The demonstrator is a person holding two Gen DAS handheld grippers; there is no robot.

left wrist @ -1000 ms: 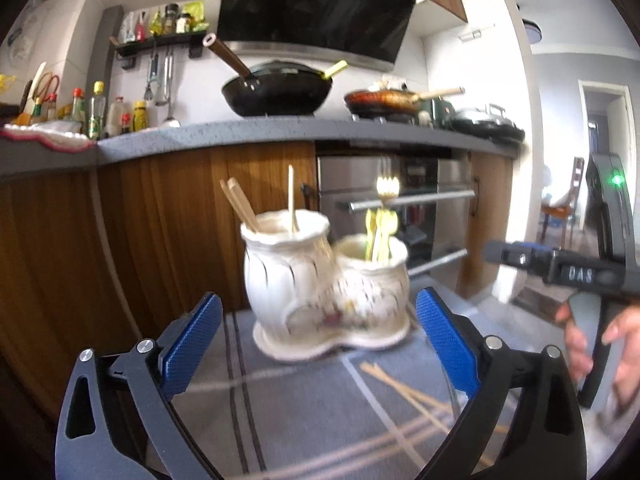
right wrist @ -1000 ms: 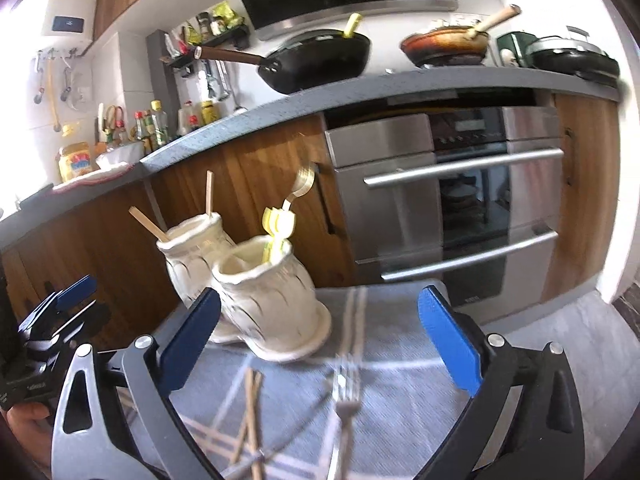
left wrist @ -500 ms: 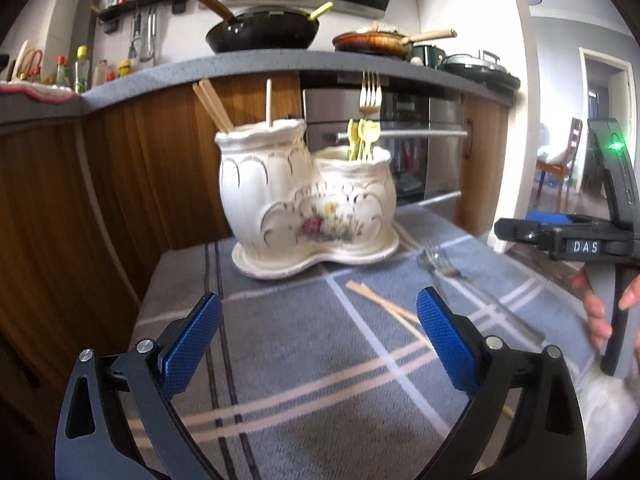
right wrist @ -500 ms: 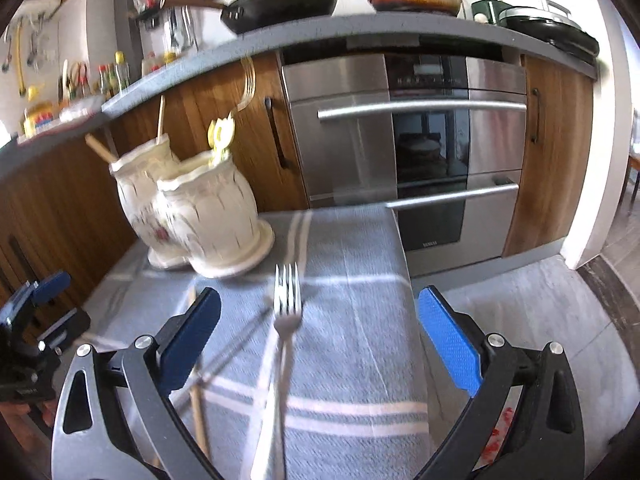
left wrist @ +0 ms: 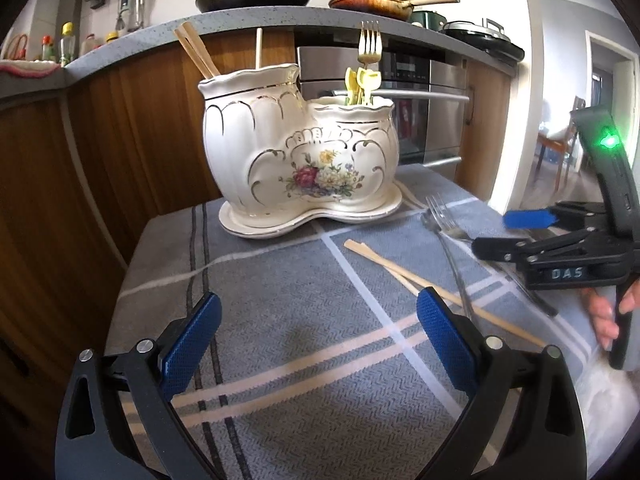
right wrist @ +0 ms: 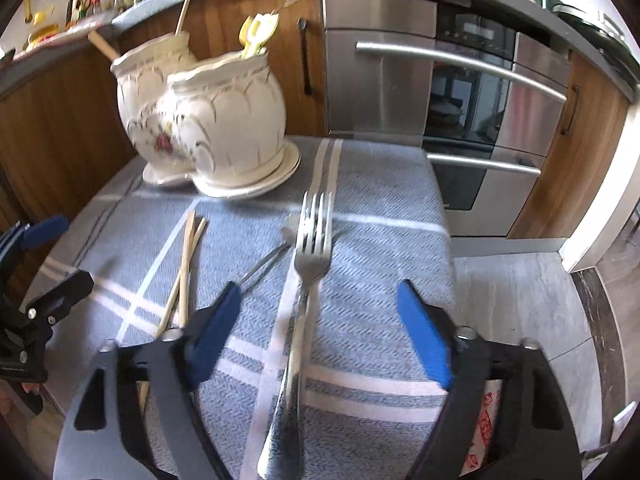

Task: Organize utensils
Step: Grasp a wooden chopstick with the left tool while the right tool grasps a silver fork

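Bright daylight fills both views, strongest at the right of the left wrist view, where the doorway (left wrist: 608, 92) washes out pale. Glare streaks the oven handle (right wrist: 460, 62) and steel oven front (right wrist: 380, 64). Fisheye bending curves the countertop (left wrist: 248, 20) and darkens every corner to black. The left wrist view is crisp on the ceramic holder (left wrist: 300, 152). The right wrist view is softer: the holder smears, and the fork (right wrist: 308, 264) blurs toward its handle. Shadows on the cloth (left wrist: 300, 360) stay faint.
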